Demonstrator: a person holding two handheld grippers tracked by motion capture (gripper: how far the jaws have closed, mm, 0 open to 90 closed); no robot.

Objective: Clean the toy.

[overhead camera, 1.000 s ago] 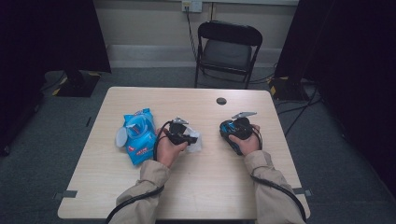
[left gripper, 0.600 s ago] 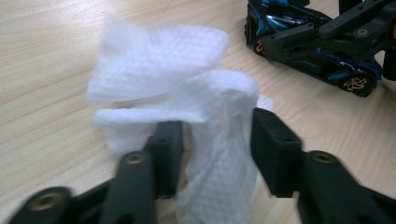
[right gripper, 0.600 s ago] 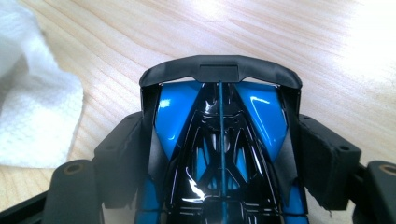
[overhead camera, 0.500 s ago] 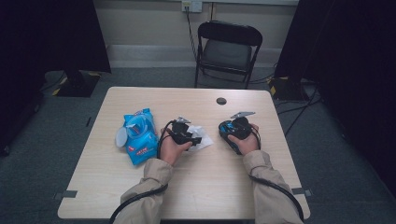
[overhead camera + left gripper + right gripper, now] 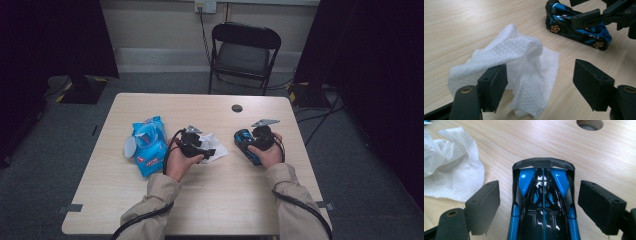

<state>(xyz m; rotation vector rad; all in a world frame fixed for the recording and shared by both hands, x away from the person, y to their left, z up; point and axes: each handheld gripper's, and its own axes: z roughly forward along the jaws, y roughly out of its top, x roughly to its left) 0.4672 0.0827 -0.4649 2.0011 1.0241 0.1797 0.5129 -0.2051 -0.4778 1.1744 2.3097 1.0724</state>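
Both sets of jaws stand apart, gripping nothing. On the left gripper (image 5: 540,82) they have just been opening; the wipe (image 5: 509,62) lies crumpled on the table (image 5: 225,200), draped against 1 pad (image 5: 495,85) and clear of the other, so it is let go. On the right gripper (image 5: 541,207) the jaws have also just been opening further, and the car (image 5: 542,202) sits between the 2 pads with a gap on each side, untouched.

From above, the wipe (image 5: 212,150) lies just beside the left gripper (image 5: 197,145) near the table's middle, and the car (image 5: 246,145) is close to its right, under the right gripper (image 5: 260,137). A blue wipe pack (image 5: 148,145) rests to the left, and a round hole (image 5: 237,108) sits near the far edge.

Judging the risks: the wipe looks limp and damp, so it could cling to that 1 pad and be dragged along if the left hand lifts away. The car has wheels and a glossy body; an off-centre squeeze could roll it forward or make it squirt out. Closing on the thin rear wing (image 5: 543,162) instead of the body might bend it.
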